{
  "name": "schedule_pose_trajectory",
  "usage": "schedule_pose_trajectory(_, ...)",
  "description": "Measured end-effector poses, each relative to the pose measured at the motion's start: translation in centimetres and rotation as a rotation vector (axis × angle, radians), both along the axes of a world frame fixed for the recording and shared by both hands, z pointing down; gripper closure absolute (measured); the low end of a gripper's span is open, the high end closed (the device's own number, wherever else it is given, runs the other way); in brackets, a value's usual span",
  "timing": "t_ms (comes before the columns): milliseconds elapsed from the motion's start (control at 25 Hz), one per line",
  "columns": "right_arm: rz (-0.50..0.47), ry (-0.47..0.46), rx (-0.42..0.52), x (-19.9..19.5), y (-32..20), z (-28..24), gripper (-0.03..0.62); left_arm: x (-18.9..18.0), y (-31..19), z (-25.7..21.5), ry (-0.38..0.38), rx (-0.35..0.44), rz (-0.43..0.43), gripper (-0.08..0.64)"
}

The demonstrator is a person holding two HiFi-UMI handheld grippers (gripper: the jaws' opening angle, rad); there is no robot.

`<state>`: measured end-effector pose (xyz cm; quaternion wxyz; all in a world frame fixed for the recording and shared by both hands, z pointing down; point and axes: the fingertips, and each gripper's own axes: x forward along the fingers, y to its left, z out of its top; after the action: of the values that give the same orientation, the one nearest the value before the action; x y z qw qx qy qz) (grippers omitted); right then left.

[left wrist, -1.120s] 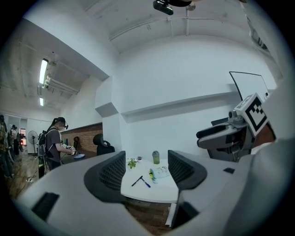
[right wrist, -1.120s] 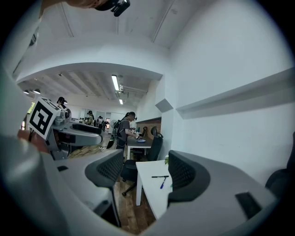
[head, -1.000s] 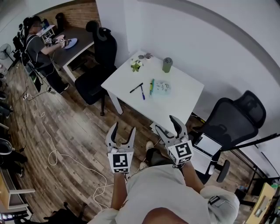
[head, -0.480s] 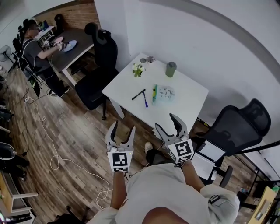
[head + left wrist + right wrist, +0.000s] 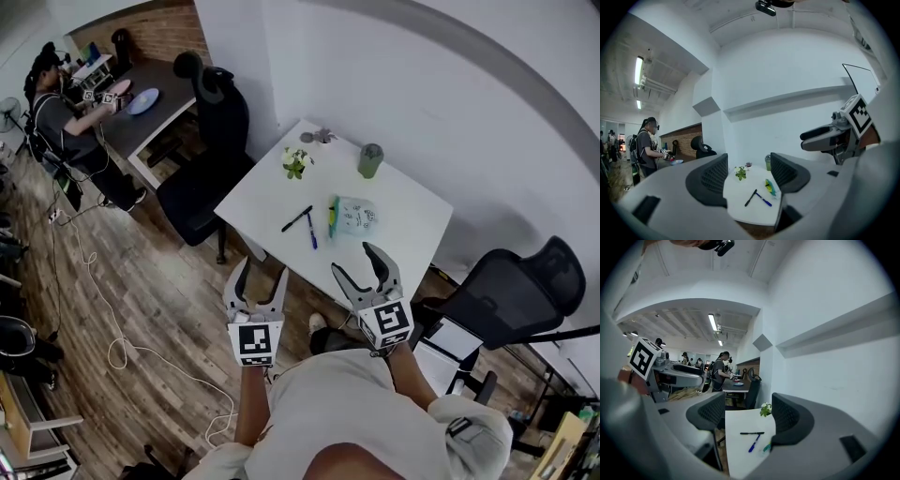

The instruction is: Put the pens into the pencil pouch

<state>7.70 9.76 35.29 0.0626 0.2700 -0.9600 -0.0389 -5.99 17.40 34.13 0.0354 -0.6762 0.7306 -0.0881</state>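
On the table (image 5: 272, 192), black pen (image 5: 296, 218), blue pen (image 5: 310, 231), V-splayed.

white table (image 5: 267, 192), black pen (image 5: 296, 218), blue pen (image 5: 310, 231), green cup (image 5: 370, 160).

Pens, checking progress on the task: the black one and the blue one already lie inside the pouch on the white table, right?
Not inside. The black pen and the blue pen lie on the white table beside the pouch, out on the tabletop, as the head view shows.
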Motion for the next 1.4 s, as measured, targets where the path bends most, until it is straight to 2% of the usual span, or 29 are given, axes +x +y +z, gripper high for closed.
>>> schedule_pose_trajectory(840,-0.024,-0.047,-0.040,-3.3,-12.0,-0.3,0.284,-2.9,-11.1,-0.7,-0.030,-0.044,-0.045,0.284)
schedule_pose_trajectory(1160,0.030,-0.053,-0.046,-3.8,-15.3,0.1,0.287,-3.6,-15.0,0.1,-0.038,-0.065,0.012,0.285)
schedule_pose_trajectory(1400,0.117,-0.026,-0.067,-4.6,-17.5,1.6,0.288,-5.2,-18.5,1.7,-0.023,-0.082,0.094,0.287)
